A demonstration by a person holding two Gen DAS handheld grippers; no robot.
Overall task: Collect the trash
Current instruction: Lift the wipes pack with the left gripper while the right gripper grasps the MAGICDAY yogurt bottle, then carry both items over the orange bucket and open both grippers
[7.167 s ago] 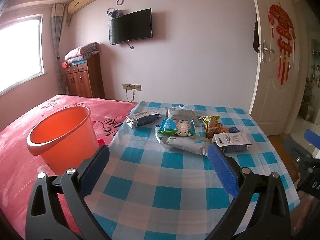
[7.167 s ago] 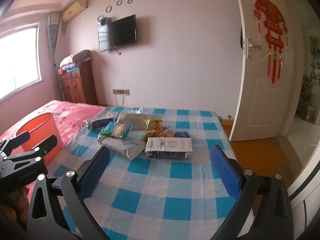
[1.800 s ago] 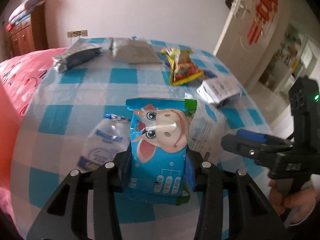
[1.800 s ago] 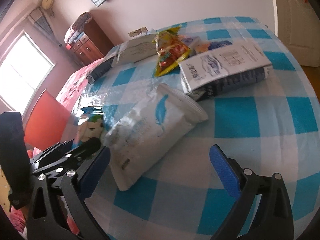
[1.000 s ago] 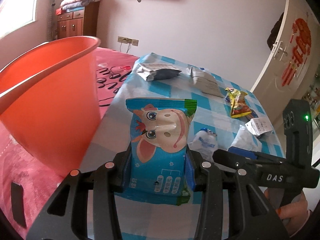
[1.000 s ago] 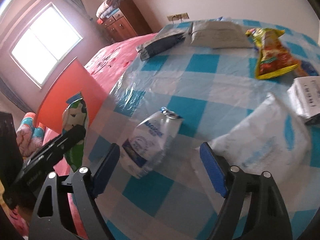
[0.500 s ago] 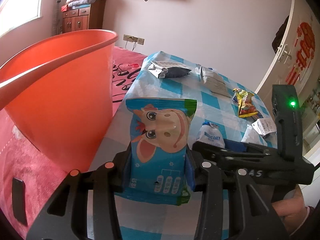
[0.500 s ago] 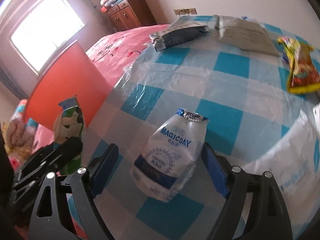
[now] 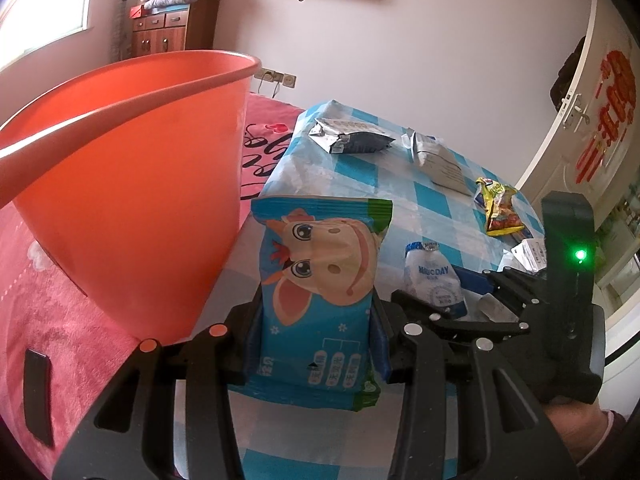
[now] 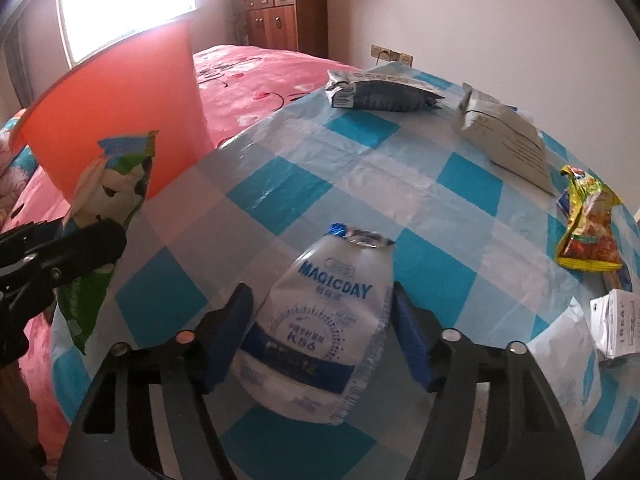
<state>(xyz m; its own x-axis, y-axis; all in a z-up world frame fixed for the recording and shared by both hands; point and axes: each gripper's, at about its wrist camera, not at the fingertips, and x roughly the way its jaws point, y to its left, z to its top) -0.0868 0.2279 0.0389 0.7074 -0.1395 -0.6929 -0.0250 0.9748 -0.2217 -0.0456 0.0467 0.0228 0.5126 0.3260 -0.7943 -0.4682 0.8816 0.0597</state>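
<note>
My left gripper is shut on a blue cow-print snack packet and holds it upright beside the orange bucket. The packet also shows in the right wrist view, left of the table. My right gripper has its blue pads on either side of a white MAGICDAY pouch that lies on the blue checked tablecloth. Its pads look close to the pouch's sides, and contact is unclear. The pouch and right gripper body show in the left wrist view.
Further back on the table lie a dark grey packet, a white pouch, a yellow-red snack bag and a white box. The bucket stands on a pink bed. A white door is at the right.
My left gripper has carried the cow packet closer to the bucket. My right gripper has moved in over the MAGICDAY pouch and its jaws have narrowed around it.
</note>
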